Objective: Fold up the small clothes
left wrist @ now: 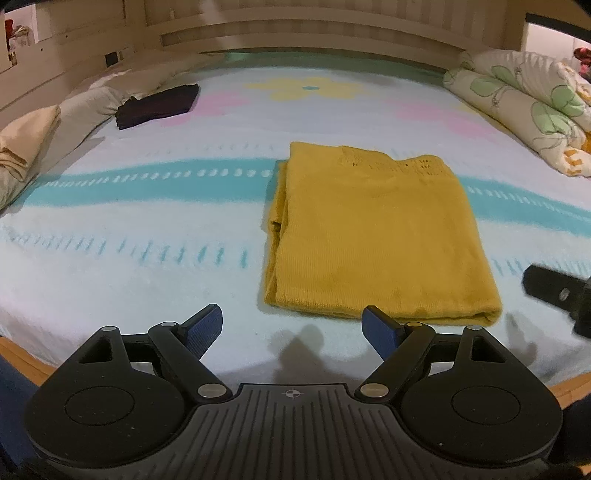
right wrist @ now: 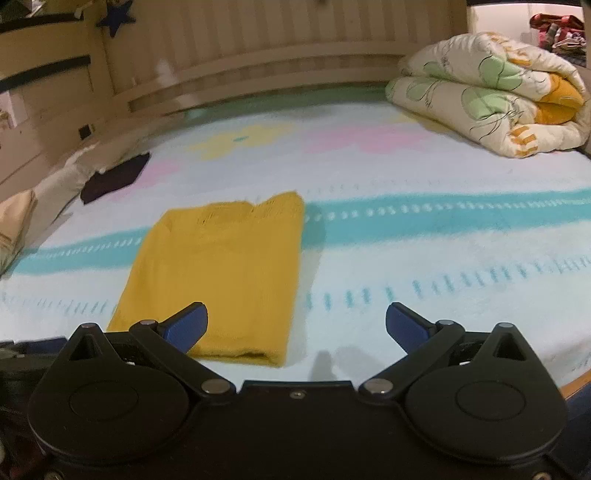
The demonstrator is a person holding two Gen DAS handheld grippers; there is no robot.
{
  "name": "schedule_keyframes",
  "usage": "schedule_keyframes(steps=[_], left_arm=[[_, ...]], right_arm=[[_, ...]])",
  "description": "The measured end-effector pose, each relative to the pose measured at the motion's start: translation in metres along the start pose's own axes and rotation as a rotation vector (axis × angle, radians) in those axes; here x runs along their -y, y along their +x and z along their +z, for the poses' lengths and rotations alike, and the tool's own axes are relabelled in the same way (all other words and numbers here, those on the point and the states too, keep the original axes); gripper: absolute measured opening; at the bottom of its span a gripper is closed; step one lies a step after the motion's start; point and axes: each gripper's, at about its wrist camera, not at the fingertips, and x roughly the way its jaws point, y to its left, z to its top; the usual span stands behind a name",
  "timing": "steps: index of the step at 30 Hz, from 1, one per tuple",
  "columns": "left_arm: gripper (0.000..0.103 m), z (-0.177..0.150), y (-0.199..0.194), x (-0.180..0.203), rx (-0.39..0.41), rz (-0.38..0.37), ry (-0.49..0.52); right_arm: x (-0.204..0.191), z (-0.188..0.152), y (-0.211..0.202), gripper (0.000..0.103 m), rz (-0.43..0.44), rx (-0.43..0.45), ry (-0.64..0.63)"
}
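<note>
A mustard-yellow knit garment (left wrist: pixel 376 236) lies folded into a flat rectangle on the bed, its folded edge nearest me. In the right wrist view the same yellow garment (right wrist: pixel 221 273) sits left of centre. My left gripper (left wrist: pixel 293 328) hovers open just short of the garment's near left corner, nothing between its blue pads. My right gripper (right wrist: pixel 295 328) is open too, off the garment's near right corner; its left finger overlaps the cloth in the picture. Part of the right gripper (left wrist: pixel 561 295) shows at the right edge of the left wrist view.
The bed sheet (left wrist: pixel 147 229) is pale with teal stripes and pastel flowers. A dark folded garment (left wrist: pixel 157 105) lies far left. Beige pillows (left wrist: pixel 26 147) line the left side, a rolled floral quilt (right wrist: pixel 491 96) sits far right. A wooden headboard (left wrist: pixel 295 33) runs behind.
</note>
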Motion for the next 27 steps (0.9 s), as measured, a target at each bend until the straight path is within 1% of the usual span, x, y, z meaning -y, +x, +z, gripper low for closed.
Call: schedule_keyframes(steps=[3, 7, 13, 27], left_arm=[[0.083, 0.000, 0.001, -0.001, -0.001, -0.007, -0.010], [0.083, 0.000, 0.004, 0.002, -0.004, 0.008, 0.009], [0.082, -0.001, 0.004, 0.004, -0.004, 0.013, 0.022], [0.082, 0.000, 0.007, 0.003, -0.018, 0.019, 0.017]], right_arm=[[-0.007, -0.003, 0.002, 0.102, 0.006, -0.016, -0.018], [-0.012, -0.006, 0.004, 0.102, -0.003, -0.022, -0.043], [-0.011, -0.007, 0.006, 0.102, -0.009, -0.039, -0.029], [-0.013, -0.008, 0.007, 0.102, -0.014, -0.057, -0.020]])
